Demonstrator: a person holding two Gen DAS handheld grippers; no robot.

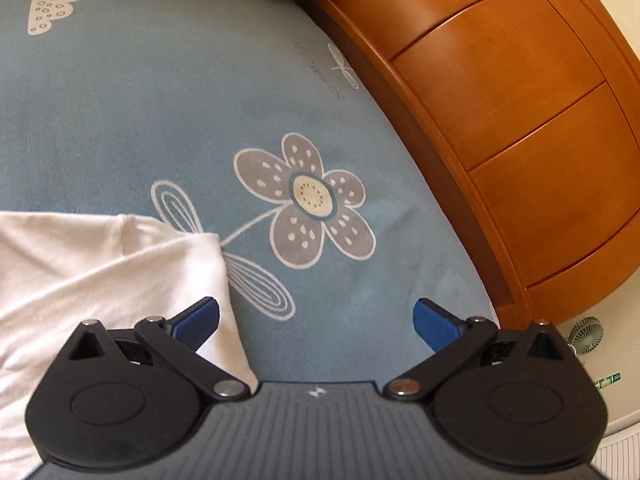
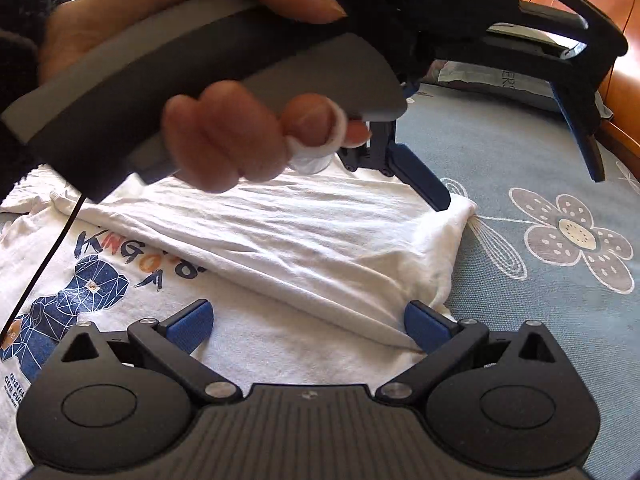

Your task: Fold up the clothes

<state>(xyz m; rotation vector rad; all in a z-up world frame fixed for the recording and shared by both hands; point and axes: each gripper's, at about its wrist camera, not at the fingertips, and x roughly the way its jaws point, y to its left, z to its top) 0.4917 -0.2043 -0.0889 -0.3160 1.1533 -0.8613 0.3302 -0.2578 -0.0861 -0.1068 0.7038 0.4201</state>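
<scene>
Left gripper spread at shirt edge; bedsheet bare beyond.

Tee: white, print w/ blue geometric bear, blue + orange letters. Sheet: dusty blue, grey flower w/ cream centre, white outline leaves, pale dotted cloud, small dark heart. Headboard: orange-brown wood panels. Left gripper & right gripper: black body, blue ribbed pads. Hand: white tape on one finger; dark fuzzy sleeve. Fan: green.
</scene>
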